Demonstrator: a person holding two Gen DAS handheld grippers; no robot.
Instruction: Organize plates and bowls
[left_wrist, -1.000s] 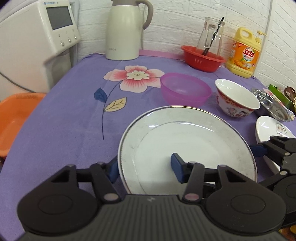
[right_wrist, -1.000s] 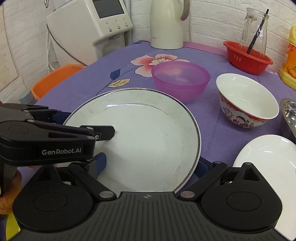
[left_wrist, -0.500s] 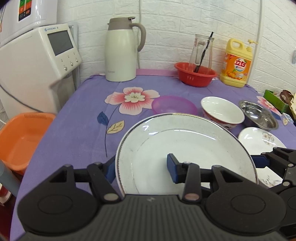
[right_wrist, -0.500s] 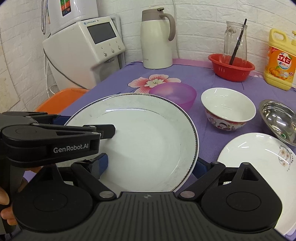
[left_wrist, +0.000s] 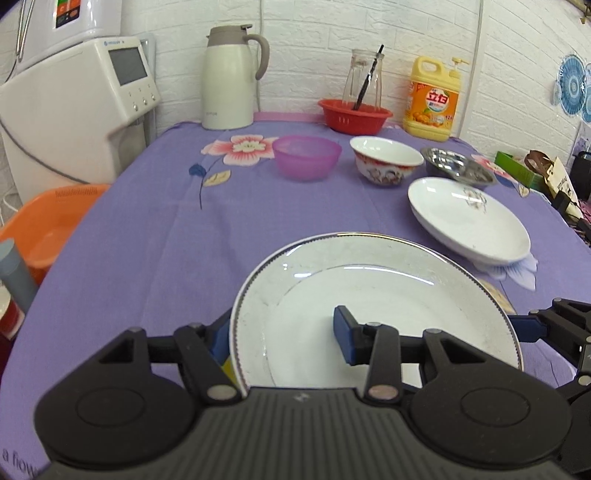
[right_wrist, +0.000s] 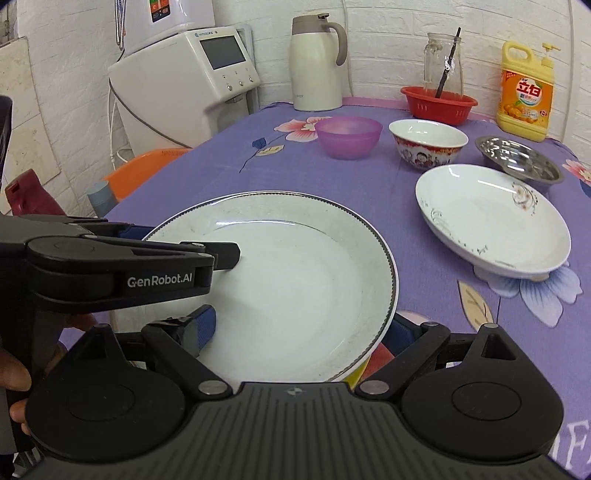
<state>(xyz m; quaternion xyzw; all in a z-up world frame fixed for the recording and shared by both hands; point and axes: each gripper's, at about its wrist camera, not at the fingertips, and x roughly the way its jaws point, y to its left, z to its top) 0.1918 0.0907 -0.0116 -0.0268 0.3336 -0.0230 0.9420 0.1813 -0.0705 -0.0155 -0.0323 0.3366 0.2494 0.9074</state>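
Both grippers, left (left_wrist: 282, 338) and right (right_wrist: 301, 330), have jaws clamped on opposite rims of the big plate (left_wrist: 373, 306), held above the bench (left_wrist: 155, 236), near the second plate (left_wrist: 469, 221).

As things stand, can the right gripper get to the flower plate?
Probably not yet. The right gripper is shut on the big plate's rim, as is the left gripper. The flower plate lies unblocked to its right, but it must let go first.

Glossy white ceramic plate (left_wrist: 369, 295), faintly scuffed; matt purple cloth covers the desk (left_wrist: 147, 240); beyond the plate, translucent plastic bowl (left_wrist: 306, 157) and shiny metal dish (left_wrist: 456, 166).
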